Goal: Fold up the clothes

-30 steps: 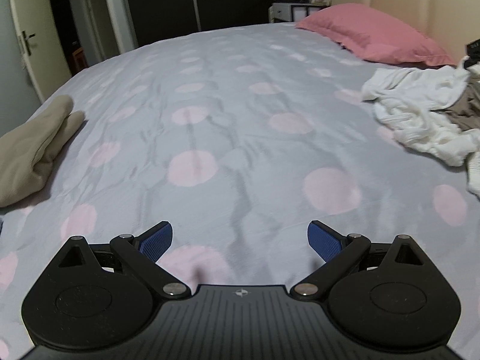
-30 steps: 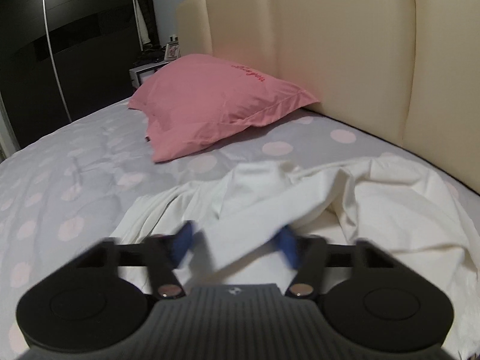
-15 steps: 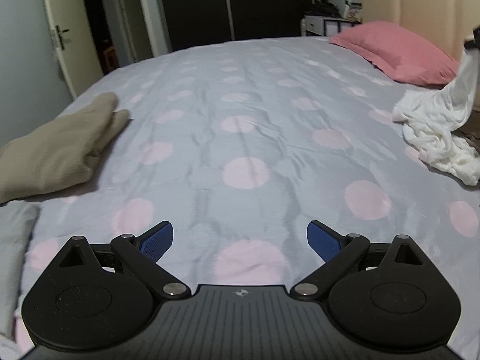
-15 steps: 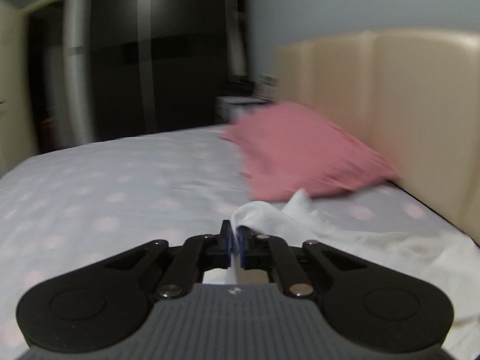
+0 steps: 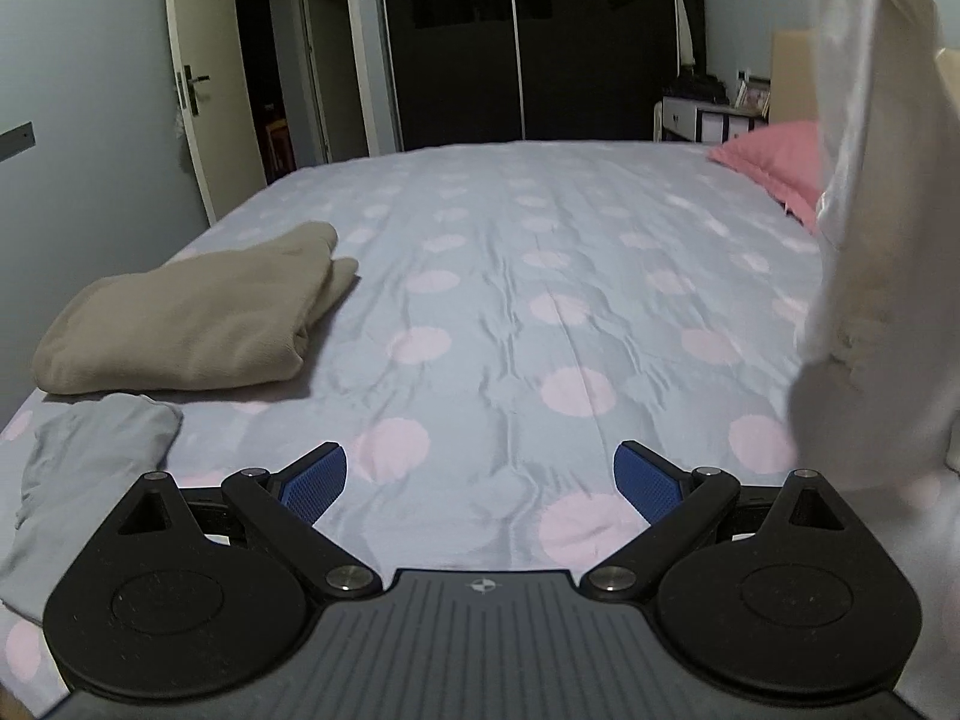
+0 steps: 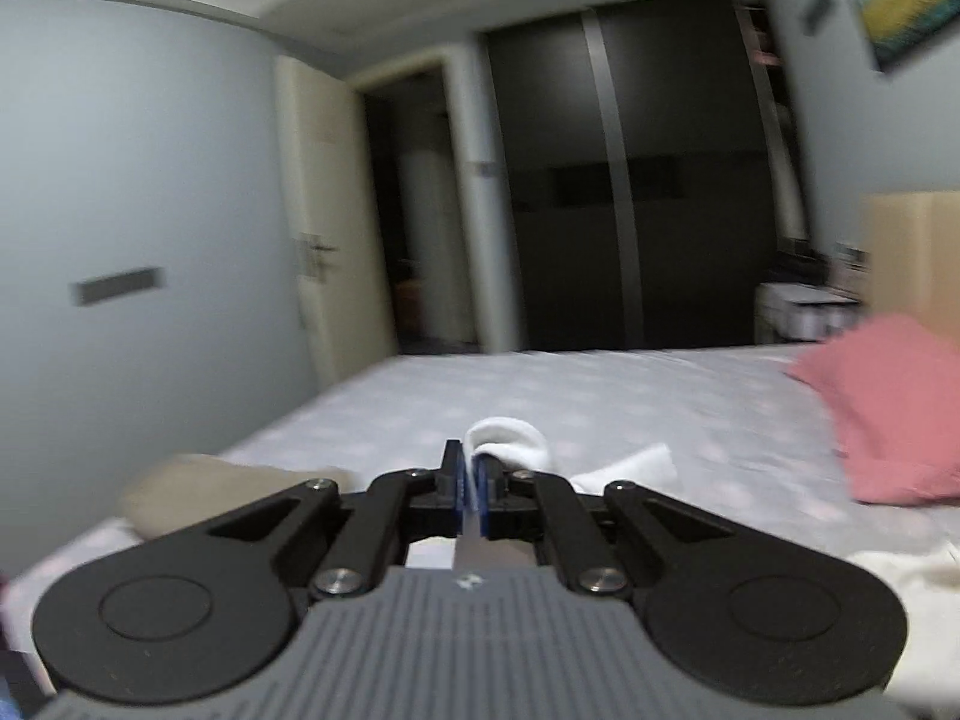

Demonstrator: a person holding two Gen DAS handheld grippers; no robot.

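The white garment (image 5: 870,276) hangs in a long limp drape above the bed's right edge, a fold of it (image 6: 510,444) pinched between the clenched blue pads of the right gripper (image 6: 474,495). Half a second ago it trailed low near the pink pillow (image 5: 774,165); now it is lifted high, while the left gripper (image 5: 480,480) stays spread wide and empty over the polka-dot bedsheet (image 5: 510,300). A folded beige garment (image 5: 192,312) and a grey garment (image 5: 90,468) lie at the bed's left edge, well apart from the drape.

White garment (image 5: 870,276); grey bedsheet (image 5: 510,276) with pink dots; pink pillow (image 5: 774,162); beige folded cloth (image 5: 186,318).

no legible txt, labels, nos.
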